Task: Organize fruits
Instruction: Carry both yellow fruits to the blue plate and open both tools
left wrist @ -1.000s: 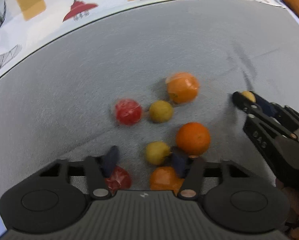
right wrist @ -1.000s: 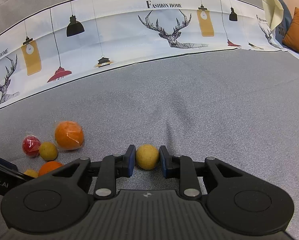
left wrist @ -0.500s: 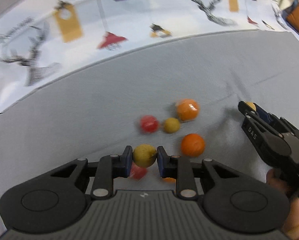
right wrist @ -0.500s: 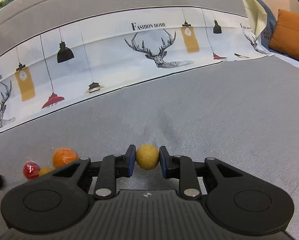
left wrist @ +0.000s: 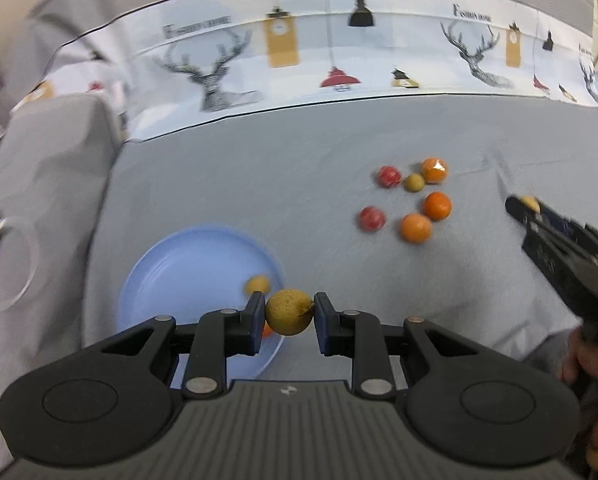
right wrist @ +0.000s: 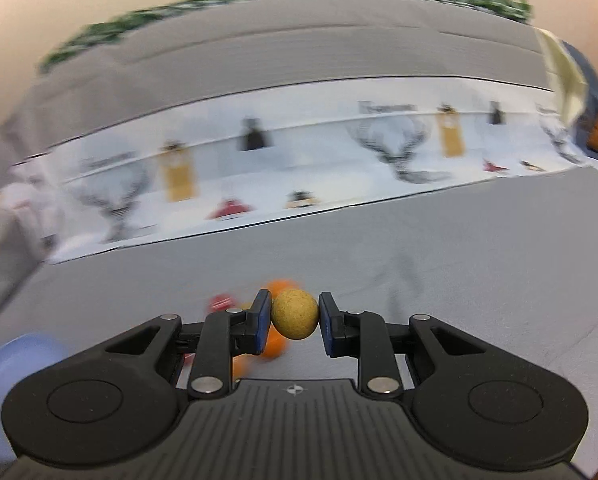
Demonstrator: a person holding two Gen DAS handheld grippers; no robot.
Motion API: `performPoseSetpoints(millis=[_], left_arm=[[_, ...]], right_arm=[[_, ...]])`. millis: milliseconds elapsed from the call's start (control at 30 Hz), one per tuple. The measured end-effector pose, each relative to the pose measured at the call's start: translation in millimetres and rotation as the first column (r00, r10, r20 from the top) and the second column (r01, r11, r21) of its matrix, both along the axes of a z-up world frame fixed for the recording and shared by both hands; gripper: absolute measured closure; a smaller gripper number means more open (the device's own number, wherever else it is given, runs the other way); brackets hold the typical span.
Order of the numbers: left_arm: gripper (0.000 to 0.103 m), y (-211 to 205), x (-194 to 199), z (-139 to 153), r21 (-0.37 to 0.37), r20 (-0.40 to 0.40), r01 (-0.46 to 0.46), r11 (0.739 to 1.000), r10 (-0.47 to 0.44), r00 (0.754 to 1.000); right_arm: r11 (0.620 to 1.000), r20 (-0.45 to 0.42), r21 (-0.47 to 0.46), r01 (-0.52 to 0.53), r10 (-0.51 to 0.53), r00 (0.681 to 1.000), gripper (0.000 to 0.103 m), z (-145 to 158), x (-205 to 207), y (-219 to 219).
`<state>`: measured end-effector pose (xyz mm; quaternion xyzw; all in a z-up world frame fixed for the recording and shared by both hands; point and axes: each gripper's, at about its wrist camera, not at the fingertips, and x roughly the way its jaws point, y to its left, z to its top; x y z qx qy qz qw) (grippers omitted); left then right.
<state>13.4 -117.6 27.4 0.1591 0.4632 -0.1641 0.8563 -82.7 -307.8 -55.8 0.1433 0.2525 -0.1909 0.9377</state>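
Left wrist view shows our left gripper (left wrist: 289, 317) clamped on a yellow-brown fruit (left wrist: 289, 312), held in the air just above the near right rim of the blue plate (left wrist: 187, 256). The plate rests on the grey sofa seat (left wrist: 259, 168) and already holds a small yellow fruit (left wrist: 257, 283); something orange shows under the left finger, mostly hidden. Well off to the right lies the loose cluster: two red fruits (left wrist: 388, 176), a small greenish-yellow one (left wrist: 414, 182) and three oranges (left wrist: 437, 205). Our right gripper (left wrist: 529, 204) enters from the right edge with a yellow fruit at its tip.

From the right wrist camera, our right gripper (right wrist: 295, 320) is likewise closed on a second yellow-brown fruit (right wrist: 295, 319), lifted off the seat, with the cluster blurred behind its left finger and the plate just a blue smear at the lower left.

We judge the left fruit is about to be dropped in the plate. The risks are plain: it hangs over the rim rather than the middle, so letting go now could bounce it off the edge onto the seat. A round fruit landing could also knock the yellow one about. The soft cushion may let the plate tip. Both views are smeared, so we cannot place things finely, and the two grippers could meet if both head for the plate together.
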Motion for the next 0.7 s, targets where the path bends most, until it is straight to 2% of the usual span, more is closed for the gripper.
performPoseSetpoints(millis=[133, 233, 500, 700], left_arm=[[0.074, 42.8, -33.7, 8.3, -0.029, 0.003, -0.035, 0.999, 0.035, 0.999], [0.074, 73.2, -56.9, 8.8, -0.053, -0.003, -0.061, 0.997, 0.061, 0.998], [0.074, 134.5, -104.6, -1.4, -0.101, -0.016, -0.116, 0.988, 0.115, 0.993], [0.074, 159.8, -110.5, -4.4, -0.121, -0.016, -0.133, 0.984, 0.132, 0.991]], right_arm=[[0.985, -0.001, 0.095, -0.141, 0.142, 0.99, 0.077, 24.1, -32.4, 47.6], [0.967, -0.006, 0.123, -0.222, 0.225, 0.974, 0.077, 39.5, -54.4, 84.9], [0.916, -0.038, 0.073, -0.395, 0.399, 0.916, 0.077, 72.5, -83.4, 155.4], [0.889, -0.075, 0.025, -0.457, 0.458, 0.886, 0.077, 79.5, -85.6, 191.0]])
